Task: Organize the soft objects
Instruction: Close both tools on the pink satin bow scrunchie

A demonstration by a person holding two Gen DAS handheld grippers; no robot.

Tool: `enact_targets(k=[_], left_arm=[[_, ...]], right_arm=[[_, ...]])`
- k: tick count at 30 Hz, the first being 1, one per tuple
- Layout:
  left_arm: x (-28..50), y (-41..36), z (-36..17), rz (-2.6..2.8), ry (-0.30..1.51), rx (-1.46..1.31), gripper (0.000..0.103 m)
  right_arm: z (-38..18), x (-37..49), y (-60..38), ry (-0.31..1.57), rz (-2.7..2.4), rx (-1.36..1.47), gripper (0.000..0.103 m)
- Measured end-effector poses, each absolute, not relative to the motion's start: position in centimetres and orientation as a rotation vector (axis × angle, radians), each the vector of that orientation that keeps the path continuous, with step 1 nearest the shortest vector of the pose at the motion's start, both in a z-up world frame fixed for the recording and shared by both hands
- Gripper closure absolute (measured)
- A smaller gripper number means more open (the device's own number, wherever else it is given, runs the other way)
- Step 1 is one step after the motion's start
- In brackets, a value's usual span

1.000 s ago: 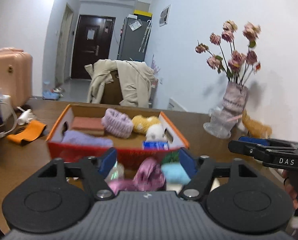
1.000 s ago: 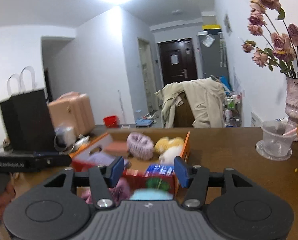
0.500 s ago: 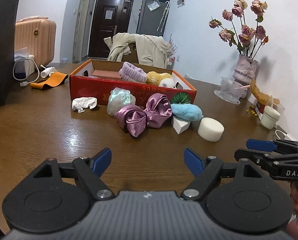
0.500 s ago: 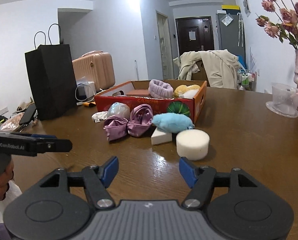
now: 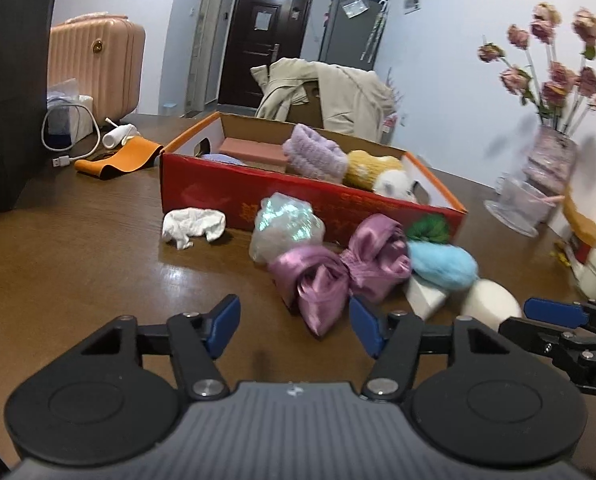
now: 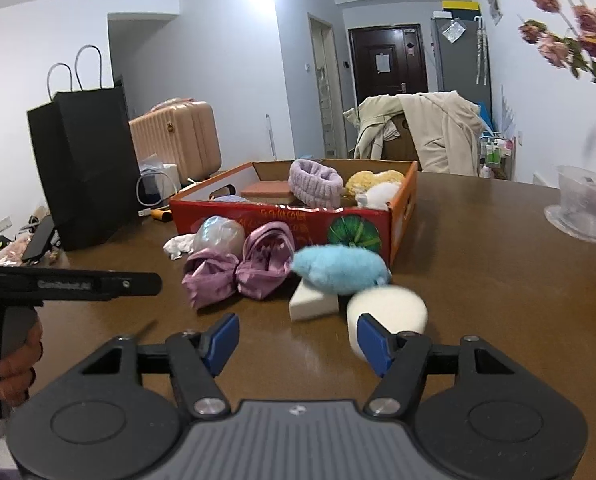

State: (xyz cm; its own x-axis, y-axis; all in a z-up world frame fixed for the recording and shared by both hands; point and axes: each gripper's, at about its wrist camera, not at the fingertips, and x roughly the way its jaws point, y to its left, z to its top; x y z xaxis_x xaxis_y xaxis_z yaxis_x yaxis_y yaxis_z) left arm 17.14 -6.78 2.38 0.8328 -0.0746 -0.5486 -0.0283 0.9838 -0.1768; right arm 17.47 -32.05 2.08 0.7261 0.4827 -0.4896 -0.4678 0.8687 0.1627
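Observation:
A red cardboard box point(image 5: 298, 196) point(image 6: 282, 216) stands on the brown table and holds a lilac knitted band point(image 5: 315, 156), a yellow plush point(image 5: 371, 168) and a pink block point(image 5: 254, 150). In front of it lie a purple satin bow point(image 5: 337, 276) point(image 6: 242, 268), a blue fluffy pad point(image 5: 441, 264) point(image 6: 337, 264), a white round sponge point(image 6: 385, 312) point(image 5: 489, 308), a white wedge sponge point(image 6: 311, 302), an iridescent bundle point(image 5: 286, 228) and a white crumpled cloth point(image 5: 192, 226). My left gripper point(image 5: 294, 326) is open just short of the bow. My right gripper point(image 6: 298, 338) is open, its right finger by the round sponge.
A black paper bag point(image 6: 82, 164) and a pink suitcase point(image 5: 96, 68) stand at the left. An orange strap point(image 5: 118, 158) and a white cable point(image 5: 74, 136) lie behind the box's left side. A vase of dried flowers point(image 5: 549, 160) and a clear cup point(image 6: 583, 204) stand at the right.
Both grippers dropped from above the box to low over the table, then moved forward toward the loose items. Both stayed open.

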Motion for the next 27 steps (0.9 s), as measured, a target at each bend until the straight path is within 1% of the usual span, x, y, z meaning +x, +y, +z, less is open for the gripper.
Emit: enact_targets(k=[2, 5, 7, 8, 9, 10, 11, 12, 13, 15, 18, 22, 27], left_arm=[[18.9, -6.7, 2.0, -0.028, 0.596, -0.184, 0.045], [20.8, -6.7, 1.2, -0.058, 0.624, -0.190, 0.046], [21.8, -6.3, 0.4, -0.070, 0.655, -0.209, 0.047], [22.3, -6.0, -0.1, -0.071, 0.673, -0.228, 0.047], [22.6, -5.6, -0.4, -0.076, 0.679, -0.248, 0.050], [22.7, -5.3, -0.5, -0.089, 0.669, -0.261, 0.058], [22.8, -5.1, -0.6, -0.104, 0.666, -0.269, 0.061], [22.9, -4.8, -0.7, -0.123, 0.664, -0.284, 0.069], [23.0, -4.6, -0.7, -0.138, 0.664, -0.293, 0.073], [22.9, -4.6, -0.7, -0.157, 0.651, -0.291, 0.079], [22.8, -4.6, -0.7, -0.168, 0.642, -0.278, 0.081], [22.6, -4.7, -0.2, -0.174, 0.646, -0.268, 0.084], [20.5, -5.1, 1.3, -0.190, 0.611, -0.255, 0.085]], right_arm=[[2.2, 19.5, -30.9, 0.552, 0.530, 0.010, 0.043], [2.2, 22.6, -28.7, 0.563, 0.555, -0.011, 0.046], [2.0, 24.4, -27.1, 0.568, 0.574, -0.034, 0.048], [1.8, 25.3, -26.4, 0.573, 0.579, -0.050, 0.051], [1.5, 26.3, -25.6, 0.581, 0.576, -0.070, 0.054], [1.3, 27.0, -25.1, 0.589, 0.570, -0.085, 0.056], [1.1, 27.8, -24.5, 0.599, 0.569, -0.099, 0.059], [0.8, 28.5, -24.1, 0.612, 0.577, -0.107, 0.064], [0.4, 29.0, -23.7, 0.623, 0.580, -0.113, 0.068], [-0.1, 29.6, -23.2, 0.638, 0.594, -0.106, 0.087], [-0.7, 29.8, -22.8, 0.642, 0.600, -0.115, 0.093], [0.0, 29.3, -23.2, 0.632, 0.608, -0.094, 0.095], [1.7, 26.0, -24.0, 0.597, 0.606, -0.082, 0.096]])
